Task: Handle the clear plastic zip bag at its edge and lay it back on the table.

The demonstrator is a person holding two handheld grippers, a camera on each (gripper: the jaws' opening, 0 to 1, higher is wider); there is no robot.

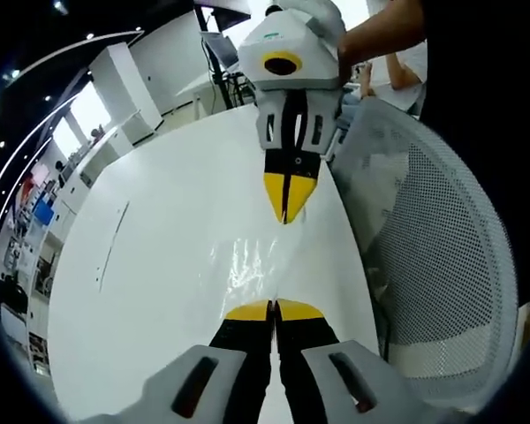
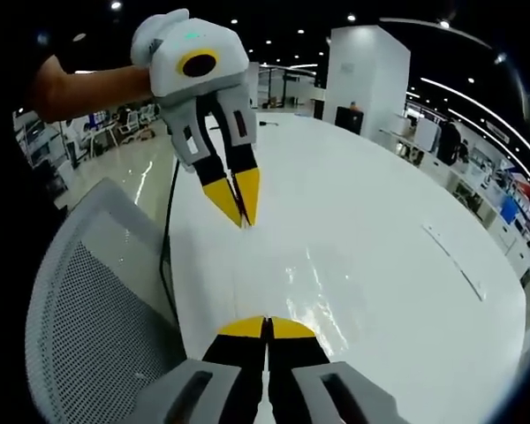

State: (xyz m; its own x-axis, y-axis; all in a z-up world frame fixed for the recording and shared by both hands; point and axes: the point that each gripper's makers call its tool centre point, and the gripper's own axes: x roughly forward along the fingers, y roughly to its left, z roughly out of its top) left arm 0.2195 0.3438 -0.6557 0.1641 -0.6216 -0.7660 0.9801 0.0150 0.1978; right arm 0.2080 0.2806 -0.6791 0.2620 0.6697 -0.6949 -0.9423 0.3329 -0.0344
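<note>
Both grippers seemingly pinching bag, table

White table, grey mesh chair, ceiling spotlights overhead.

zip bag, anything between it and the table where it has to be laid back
Nothing visible. The clear zip bag is stretched between the shut left gripper and right gripper, just over the bare white table. The mesh chair stands off the table's edge.
</note>
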